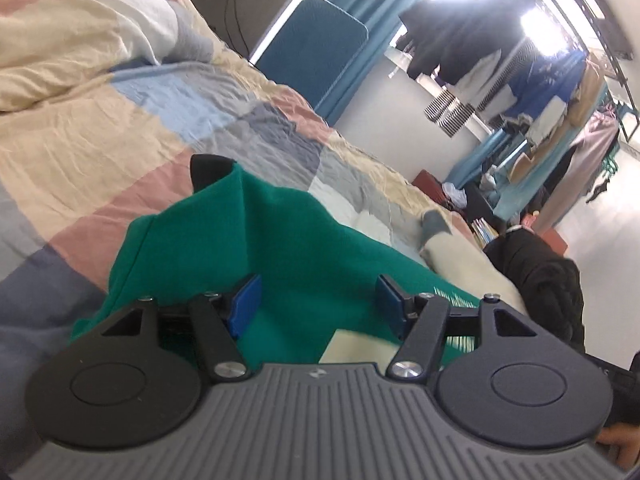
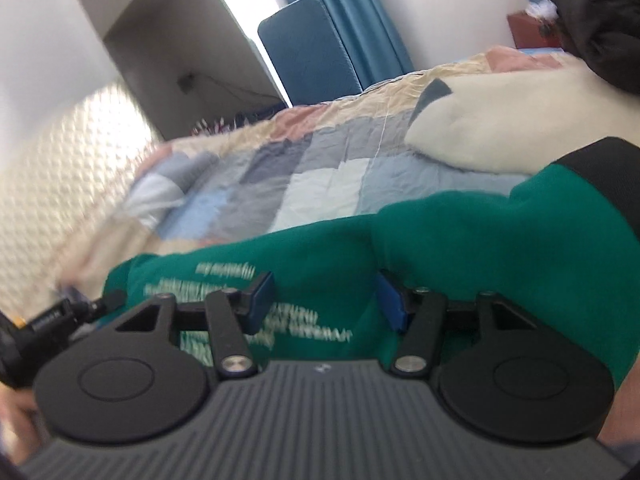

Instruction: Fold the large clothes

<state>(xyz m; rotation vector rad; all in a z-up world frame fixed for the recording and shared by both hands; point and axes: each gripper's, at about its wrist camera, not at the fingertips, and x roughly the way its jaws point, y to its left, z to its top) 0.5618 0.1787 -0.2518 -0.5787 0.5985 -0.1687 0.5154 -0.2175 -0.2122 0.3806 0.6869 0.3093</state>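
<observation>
In the left wrist view, our left gripper [image 1: 316, 300] stands spread above the green sweatshirt [image 1: 280, 248], pinching nothing. The sweatshirt lies bunched on the patchwork quilt [image 1: 132, 128], so we could grab too many layers.

In the right wrist view, the right gripper [image 2: 324, 300] is also spread over the sweatshirt [image 2: 460, 240]; a blue headboard [image 2: 308, 48] stands beyond it.

- I see a bed with a patchwork quilt [image 1: 132, 128].
- On it lies a green sweatshirt [image 1: 304, 248].
- A cream garment [image 2: 492, 120] lies beside it.
</observation>
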